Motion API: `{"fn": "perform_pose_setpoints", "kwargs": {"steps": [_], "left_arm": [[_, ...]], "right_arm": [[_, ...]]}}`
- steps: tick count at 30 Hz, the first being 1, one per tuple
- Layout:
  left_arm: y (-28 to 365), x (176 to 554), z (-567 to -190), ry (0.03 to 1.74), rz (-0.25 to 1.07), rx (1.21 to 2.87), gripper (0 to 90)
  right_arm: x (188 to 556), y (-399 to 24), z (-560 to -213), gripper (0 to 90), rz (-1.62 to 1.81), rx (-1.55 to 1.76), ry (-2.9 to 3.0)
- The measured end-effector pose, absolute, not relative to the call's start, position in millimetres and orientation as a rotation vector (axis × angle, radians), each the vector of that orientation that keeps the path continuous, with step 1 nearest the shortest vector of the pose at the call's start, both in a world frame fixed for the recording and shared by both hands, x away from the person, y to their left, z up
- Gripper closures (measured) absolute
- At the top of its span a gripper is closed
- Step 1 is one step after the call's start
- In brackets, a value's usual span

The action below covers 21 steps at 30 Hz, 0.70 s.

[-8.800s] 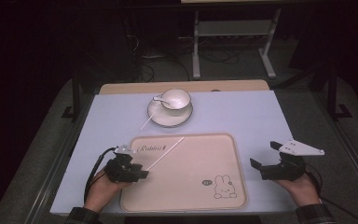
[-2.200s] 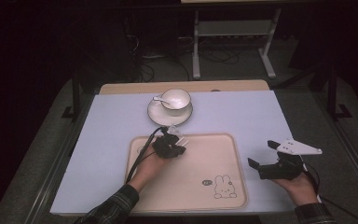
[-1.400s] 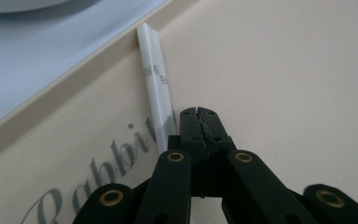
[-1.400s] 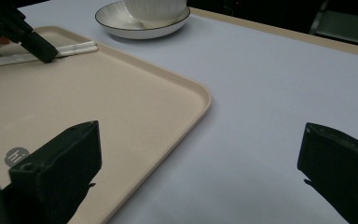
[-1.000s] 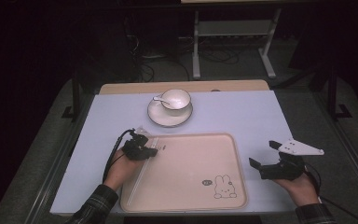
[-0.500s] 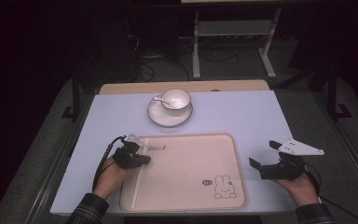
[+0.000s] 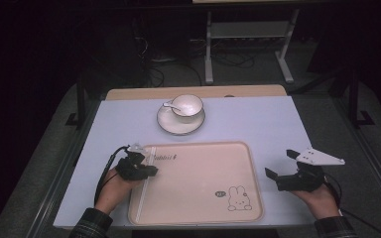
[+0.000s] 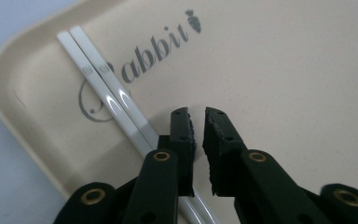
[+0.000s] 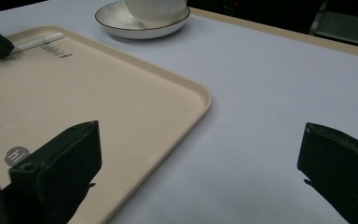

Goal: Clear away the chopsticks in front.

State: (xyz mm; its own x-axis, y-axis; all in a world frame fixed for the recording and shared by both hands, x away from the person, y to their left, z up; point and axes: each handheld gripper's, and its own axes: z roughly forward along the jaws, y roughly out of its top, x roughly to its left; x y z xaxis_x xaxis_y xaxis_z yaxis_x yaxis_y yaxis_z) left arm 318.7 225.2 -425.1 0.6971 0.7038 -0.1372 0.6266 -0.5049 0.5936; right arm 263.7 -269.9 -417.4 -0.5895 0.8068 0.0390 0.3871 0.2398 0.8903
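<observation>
Down low over the tray's (image 8: 279,70) left edge, left gripper (image 8: 196,122), jaws just opening a crack, a narrow slit between the pads and nothing in it. Just beside the left jaw and passing under it, chopsticks (image 8: 103,88), a white pair lying side by side and touching, flat on the tray along that left edge, crossing the start of the printed word. From the high view, same gripper (image 7: 138,167) at the tray's (image 7: 198,148) near-left side, hand (image 7: 113,188) behind it, chopsticks (image 7: 145,184) a thin pale line running along the left rim from far end to near end. Further right, off the tray on the pale cloth (image 7: 278,124), right gripper (image 7: 282,163), jaws spread wide and empty, seen the same way from its own camera (image 9: 200,158) with bare cloth between them. Beyond the tray, near the table's far edge, saucer (image 7: 167,124) with cup (image 7: 187,105) on it and a spoon (image 7: 168,105) resting against the cup. Bunny print (image 7: 237,197) in the tray's near-right corner
</observation>
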Motion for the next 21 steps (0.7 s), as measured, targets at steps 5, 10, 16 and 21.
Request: {"fn": "perform_pose_setpoints", "kwargs": {"steps": [5,10,16,21], "left_arm": [[233,314,-411,0.939,0.236,2.21,58.7],[244,308,-403,0.891,0.278,2.148,45.0],[260,299,-401,0.869,0.357,2.09,26.4],[280,297,-402,0.952,0.413,2.032,12.9]], "right_arm": [[264,-270,-417,0.0,1.308,1.09,2.087],[263,-270,-417,0.0,1.309,1.085,2.087],[263,-270,-417,0.0,1.313,1.084,2.086],[262,-270,-417,0.0,1.313,1.081,2.089]]}}
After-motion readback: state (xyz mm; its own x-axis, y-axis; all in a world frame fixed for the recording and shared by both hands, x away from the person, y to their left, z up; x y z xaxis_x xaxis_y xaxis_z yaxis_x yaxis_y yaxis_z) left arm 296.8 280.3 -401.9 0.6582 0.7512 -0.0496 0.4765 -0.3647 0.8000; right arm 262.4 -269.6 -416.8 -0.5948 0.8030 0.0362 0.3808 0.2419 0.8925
